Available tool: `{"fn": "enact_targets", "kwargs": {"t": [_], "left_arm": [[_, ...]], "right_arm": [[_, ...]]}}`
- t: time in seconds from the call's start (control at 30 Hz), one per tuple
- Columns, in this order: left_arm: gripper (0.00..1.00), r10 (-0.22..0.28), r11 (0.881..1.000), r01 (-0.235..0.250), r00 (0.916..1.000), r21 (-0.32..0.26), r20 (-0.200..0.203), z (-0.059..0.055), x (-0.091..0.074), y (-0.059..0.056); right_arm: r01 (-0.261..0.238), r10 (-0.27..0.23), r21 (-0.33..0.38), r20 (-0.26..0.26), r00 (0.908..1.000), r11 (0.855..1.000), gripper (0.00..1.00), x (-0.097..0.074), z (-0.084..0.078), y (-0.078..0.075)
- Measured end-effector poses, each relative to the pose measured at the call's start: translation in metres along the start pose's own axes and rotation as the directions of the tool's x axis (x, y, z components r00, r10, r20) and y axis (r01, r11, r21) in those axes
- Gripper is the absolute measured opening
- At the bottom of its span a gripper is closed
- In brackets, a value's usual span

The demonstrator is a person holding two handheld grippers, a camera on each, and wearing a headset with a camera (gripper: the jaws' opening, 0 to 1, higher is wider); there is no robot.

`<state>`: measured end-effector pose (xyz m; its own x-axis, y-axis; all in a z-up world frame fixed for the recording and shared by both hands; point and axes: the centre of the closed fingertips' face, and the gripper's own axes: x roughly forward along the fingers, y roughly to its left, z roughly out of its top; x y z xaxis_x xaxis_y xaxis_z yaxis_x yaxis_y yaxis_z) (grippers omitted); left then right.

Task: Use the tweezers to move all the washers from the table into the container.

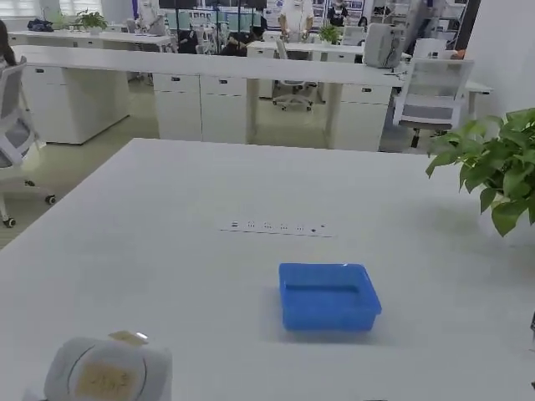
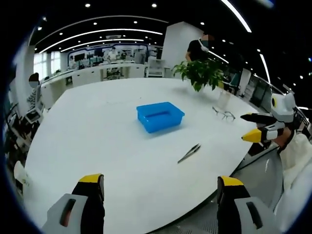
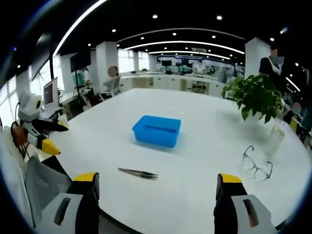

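A blue rectangular container stands open-topped on the white table; it also lies ahead in the left gripper view and the right gripper view. Metal tweezers lie flat on the table between the container and the near edge, and they rest just ahead of the right jaws. My left gripper is open with nothing in it, off the table edge. My right gripper is open too and holds nothing. Each gripper appears at the side of the other's view.
A pair of glasses lies on the table to the right, near a potted plant. A socket strip is set into the table behind the container. Desks, chairs and people fill the room beyond.
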<state>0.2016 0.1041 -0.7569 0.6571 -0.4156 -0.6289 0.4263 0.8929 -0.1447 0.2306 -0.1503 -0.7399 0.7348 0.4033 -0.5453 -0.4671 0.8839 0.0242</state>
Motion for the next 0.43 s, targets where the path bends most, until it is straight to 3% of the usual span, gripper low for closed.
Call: {"fn": "enact_targets", "kwargs": {"t": [0.27, 0.43], "left_arm": [[0.99, 0.011, 1.000, -0.011, 0.9998, 0.011, 0.014, 0.0051, 0.0028, -0.0020], [0.99, 0.007, 1.000, -0.007, 1.0000, 0.022, 0.001, 0.0047, 0.0041, -0.0057]], "right_arm": [[-0.005, 0.005, -0.017, -0.019, 0.9998, 1.000, 0.99, 0.0018, 0.0012, -0.0001], [-0.008, 0.008, -0.041, -0.019, 0.9998, 0.999, 0.99, 0.0007, 0.0057, -0.0020]]}}
